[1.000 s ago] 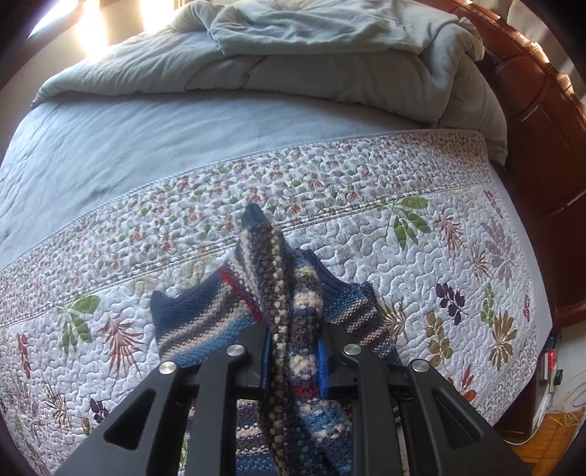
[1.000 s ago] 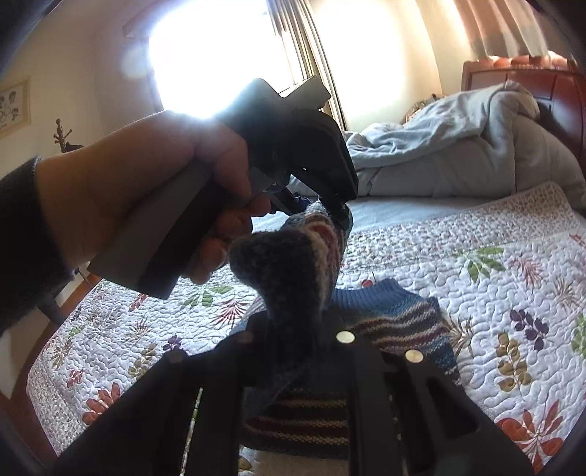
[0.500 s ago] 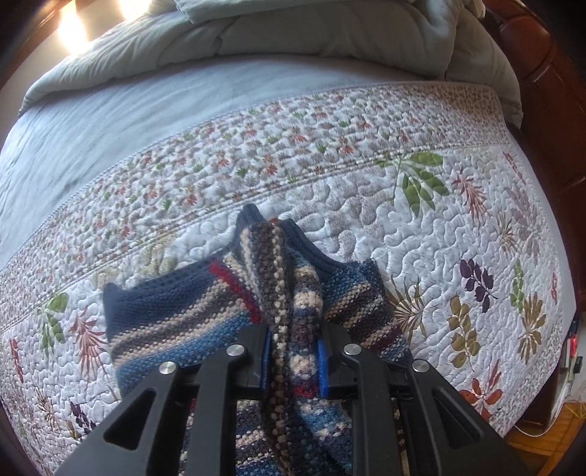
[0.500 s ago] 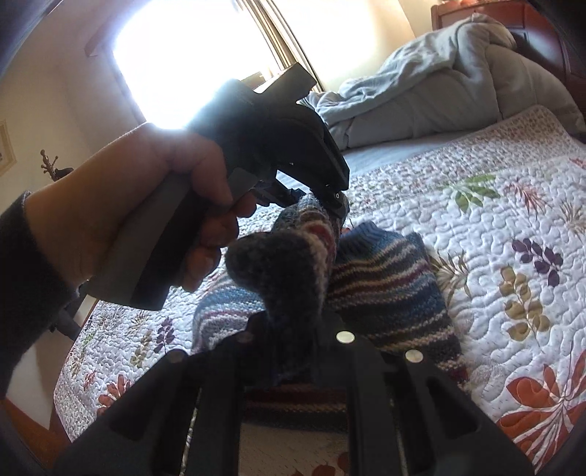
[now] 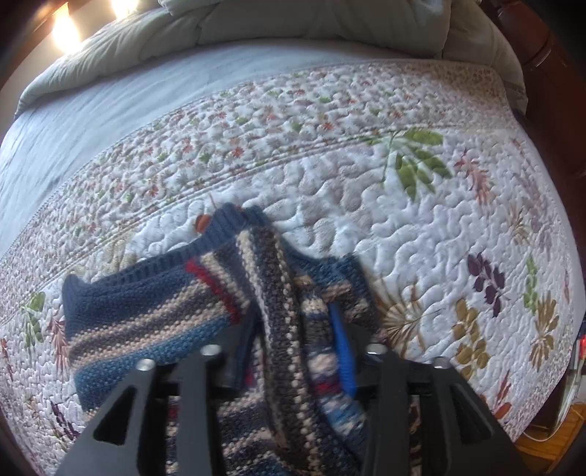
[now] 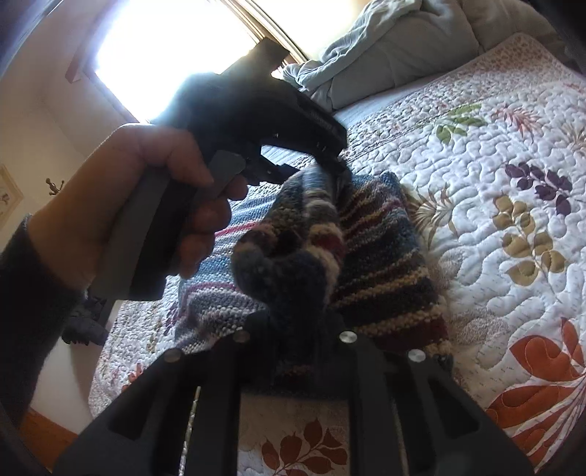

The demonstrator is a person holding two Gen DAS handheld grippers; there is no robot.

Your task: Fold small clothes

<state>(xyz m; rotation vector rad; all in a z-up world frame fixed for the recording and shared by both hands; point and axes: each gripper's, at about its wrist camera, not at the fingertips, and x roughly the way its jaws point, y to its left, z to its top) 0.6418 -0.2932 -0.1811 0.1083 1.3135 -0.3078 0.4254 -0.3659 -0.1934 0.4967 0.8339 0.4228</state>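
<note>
A small striped knit sweater [image 5: 146,318], blue, grey, cream and red, lies partly on the floral quilt [image 5: 421,238]. My left gripper [image 5: 293,351] holds a bunched fold of it between its jaws, which look slightly parted; the image is blurred there. In the right wrist view the sweater [image 6: 381,263] drapes down onto the quilt [image 6: 494,153]. My right gripper [image 6: 293,329] is shut on a dark bunched edge of it. The left gripper [image 6: 333,164] shows there too, held by a hand, gripping the fabric's top.
A rumpled grey-green comforter [image 5: 293,22] is heaped at the far end of the bed, over a pale blue sheet [image 5: 110,99]. A dark wooden bed frame [image 5: 556,73] runs along the right side. A bright window [image 6: 164,55] is at the left.
Both grippers have come down toward the quilt with the sweater. More of it now lies spread on the bed, and the left jaws look a little wider apart.
</note>
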